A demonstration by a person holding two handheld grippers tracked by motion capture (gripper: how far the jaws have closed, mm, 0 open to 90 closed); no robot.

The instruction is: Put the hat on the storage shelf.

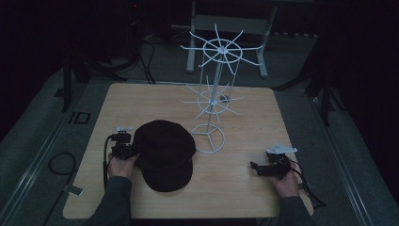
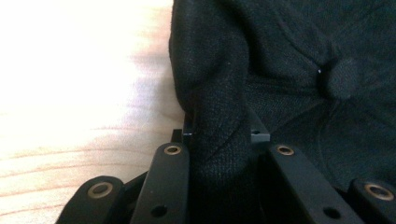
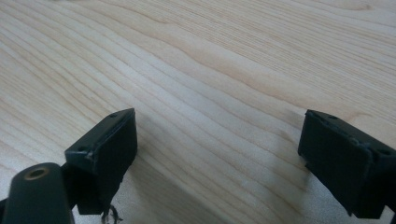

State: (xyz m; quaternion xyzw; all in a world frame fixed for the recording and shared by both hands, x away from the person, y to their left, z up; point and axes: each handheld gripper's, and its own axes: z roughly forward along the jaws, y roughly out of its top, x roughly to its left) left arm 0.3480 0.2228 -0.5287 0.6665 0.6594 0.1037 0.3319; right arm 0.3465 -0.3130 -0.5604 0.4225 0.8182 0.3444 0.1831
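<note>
My left gripper (image 1: 126,151) clamps the black cap's (image 1: 164,153) left edge for lifting toward the wire rack (image 1: 214,96); my right gripper (image 1: 263,168) rests with jaws apart on the worktop (image 1: 244,188).

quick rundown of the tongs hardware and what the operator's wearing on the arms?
Both tongs are black. The left tongs have flat linkage bars with brass-ringed pivot holes and a black cable trailing toward the person. The right tongs have blocky dark pads, a pale grey three-cornered plate on top and a black cable. Sleeves are dark grey-green.
</note>
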